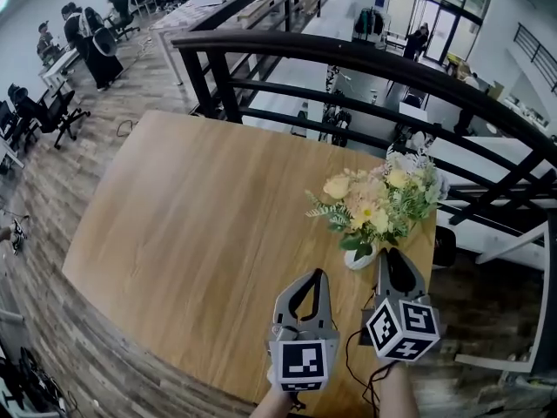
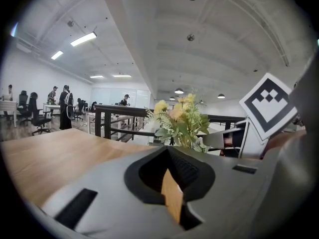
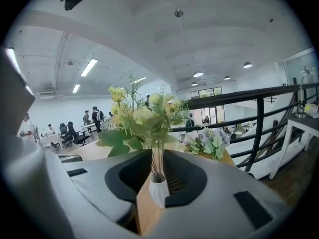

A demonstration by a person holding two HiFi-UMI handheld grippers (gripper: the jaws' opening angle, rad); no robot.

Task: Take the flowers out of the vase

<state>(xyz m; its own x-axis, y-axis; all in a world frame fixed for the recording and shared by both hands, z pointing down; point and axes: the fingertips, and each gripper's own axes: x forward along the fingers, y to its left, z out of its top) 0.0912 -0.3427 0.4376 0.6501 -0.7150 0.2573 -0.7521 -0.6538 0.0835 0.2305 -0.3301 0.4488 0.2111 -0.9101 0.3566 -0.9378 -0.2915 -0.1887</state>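
A small white ribbed vase (image 1: pixel 360 257) stands near the table's right edge, holding a bunch of yellow and cream flowers (image 1: pixel 372 204) with green leaves. In the right gripper view the vase (image 3: pixel 158 189) and its thin stems show in the gap between the jaws, a little ahead of them. My right gripper (image 1: pixel 385 252) is open just right of the vase, and its pads do not press on it. My left gripper (image 1: pixel 319 273) is shut and empty, a short way left of the vase. The left gripper view shows the flowers (image 2: pixel 180 117) ahead to the right.
The wooden table (image 1: pixel 200 207) stretches left and toward the back. A second bunch of pale flowers (image 1: pixel 418 159) lies at its far right corner. A black railing (image 1: pixel 365 59) runs behind the table. People stand and sit at desks far off at the left.
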